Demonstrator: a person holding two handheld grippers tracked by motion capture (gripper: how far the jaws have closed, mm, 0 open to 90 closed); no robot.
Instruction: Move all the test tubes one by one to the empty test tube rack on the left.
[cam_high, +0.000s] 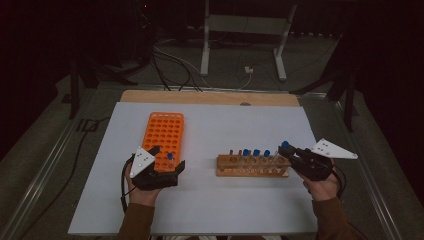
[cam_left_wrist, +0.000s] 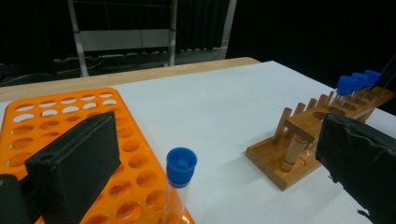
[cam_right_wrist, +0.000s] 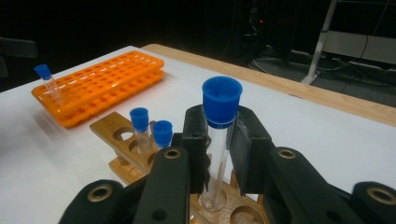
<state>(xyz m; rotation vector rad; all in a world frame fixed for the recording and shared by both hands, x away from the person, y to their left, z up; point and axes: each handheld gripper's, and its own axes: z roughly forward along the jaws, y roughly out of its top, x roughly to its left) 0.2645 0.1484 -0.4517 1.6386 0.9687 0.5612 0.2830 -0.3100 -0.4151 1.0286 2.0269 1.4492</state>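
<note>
Between the right jaws, blue-capped tube (cam_right_wrist: 219, 135)

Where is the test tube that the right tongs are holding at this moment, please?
In the right gripper view, the test tube stands upright between the right tongs, its bottom in an end hole of the wooden rack.

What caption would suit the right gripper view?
Right gripper clamps a blue-capped test tube over the wooden rack, orange rack behind.

Plastic rack (cam_high: 165, 132) left of wooden rack (cam_high: 252, 166) on table (cam_high: 225, 200).
</note>
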